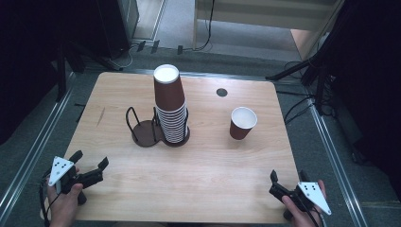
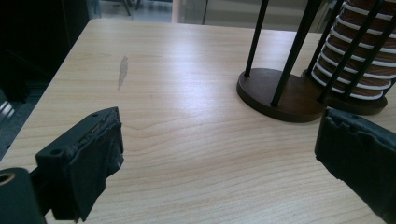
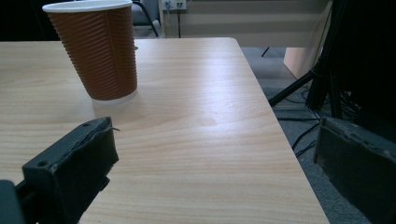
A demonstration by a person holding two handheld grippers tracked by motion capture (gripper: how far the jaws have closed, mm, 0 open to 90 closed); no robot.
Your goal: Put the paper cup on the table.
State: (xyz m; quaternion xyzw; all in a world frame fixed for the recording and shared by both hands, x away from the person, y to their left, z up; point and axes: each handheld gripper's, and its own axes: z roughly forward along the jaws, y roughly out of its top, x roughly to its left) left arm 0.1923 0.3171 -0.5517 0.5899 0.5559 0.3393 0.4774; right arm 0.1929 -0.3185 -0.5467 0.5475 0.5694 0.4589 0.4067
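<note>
Ribbed paper cup (image 3: 100,51), smooth wooden table (image 3: 196,140)

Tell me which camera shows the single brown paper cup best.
The right gripper view: the single brown paper cup stands upright, close, its ribbed wall clear. The high view shows it small but whole, right of the cup stack.

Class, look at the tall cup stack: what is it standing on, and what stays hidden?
The cup stack stands upside down on the round base of a black wire holder. The inner cups' walls and the base beneath them are covered.
</note>
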